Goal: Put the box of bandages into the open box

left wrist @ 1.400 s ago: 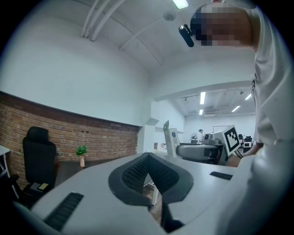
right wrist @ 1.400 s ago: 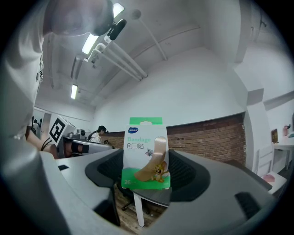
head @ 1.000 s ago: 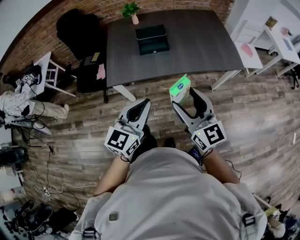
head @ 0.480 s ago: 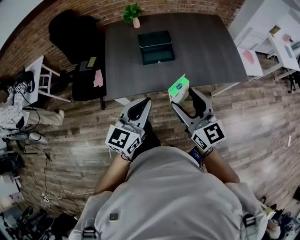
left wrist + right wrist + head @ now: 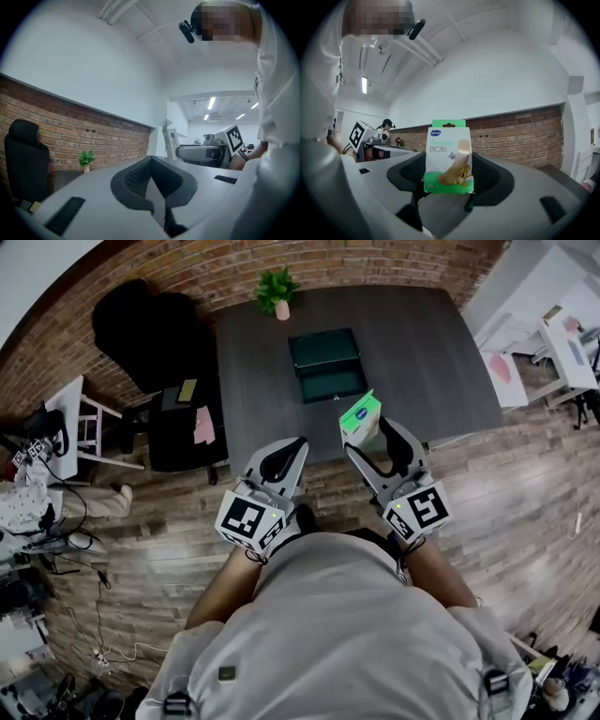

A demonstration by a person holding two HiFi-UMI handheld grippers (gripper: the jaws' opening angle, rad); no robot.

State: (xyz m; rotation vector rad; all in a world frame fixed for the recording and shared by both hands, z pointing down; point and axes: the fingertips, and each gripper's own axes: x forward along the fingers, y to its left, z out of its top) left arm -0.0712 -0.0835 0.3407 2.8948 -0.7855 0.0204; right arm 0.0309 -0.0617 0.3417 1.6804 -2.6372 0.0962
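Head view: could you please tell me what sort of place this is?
Probably an office or lab workroom: a dark table stands by a brick wall, with a black chair beside it and white desks at the right.

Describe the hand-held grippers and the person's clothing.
Both the left hand-held gripper and right hand-held gripper are light grey, with black textured pads and a white cube bearing black square markers at the rear. The person wears a pale short-sleeved shirt.
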